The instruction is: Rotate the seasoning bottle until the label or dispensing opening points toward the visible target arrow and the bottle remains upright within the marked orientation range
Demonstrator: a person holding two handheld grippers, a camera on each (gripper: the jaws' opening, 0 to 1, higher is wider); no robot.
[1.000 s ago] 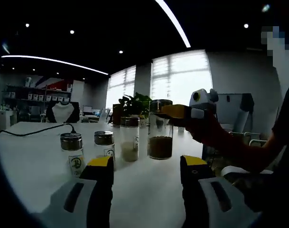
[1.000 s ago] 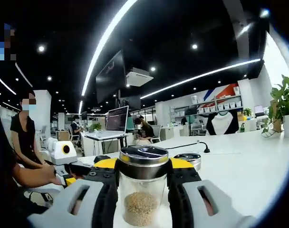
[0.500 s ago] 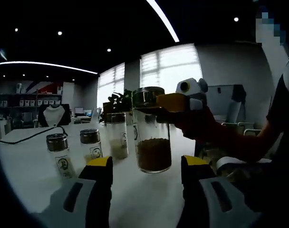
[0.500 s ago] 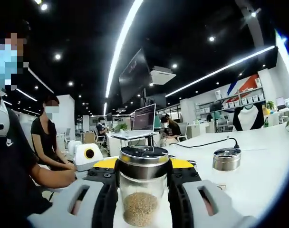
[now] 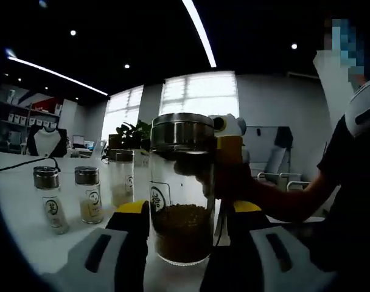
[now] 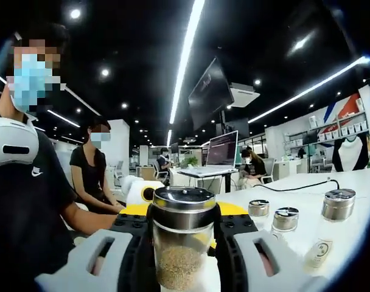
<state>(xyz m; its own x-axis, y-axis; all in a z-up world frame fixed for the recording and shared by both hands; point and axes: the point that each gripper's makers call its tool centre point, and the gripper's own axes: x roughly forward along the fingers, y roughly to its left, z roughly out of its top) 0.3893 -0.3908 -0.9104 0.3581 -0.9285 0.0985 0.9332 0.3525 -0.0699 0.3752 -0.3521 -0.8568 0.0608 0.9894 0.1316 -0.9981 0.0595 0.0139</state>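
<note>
A glass seasoning bottle point(image 5: 182, 194) with a steel lid and brown grains stands upright close up in the left gripper view, a round label mark low on its side. My right gripper point(image 5: 226, 157), yellow, reaches in from the right and is shut on it just under the lid. The bottle hangs between the yellow tips of my left gripper point(image 5: 189, 210), whose jaws stand wide apart and open. In the right gripper view the same bottle point(image 6: 182, 243) sits clamped in my right gripper point(image 6: 184, 214).
Three smaller seasoning bottles point(image 5: 87, 193) stand in a row on the white table point(image 5: 27, 237), seen again at right point(image 6: 331, 228). A potted plant point(image 5: 129, 135) is behind them. A person's arm point(image 5: 282, 198) holds the right gripper; seated people point(image 6: 97, 176) are beyond.
The right gripper has carried the bottle toward the left gripper, from beyond the jaws to between their tips. The right gripper view has swung, bringing the three other bottles into sight.
</note>
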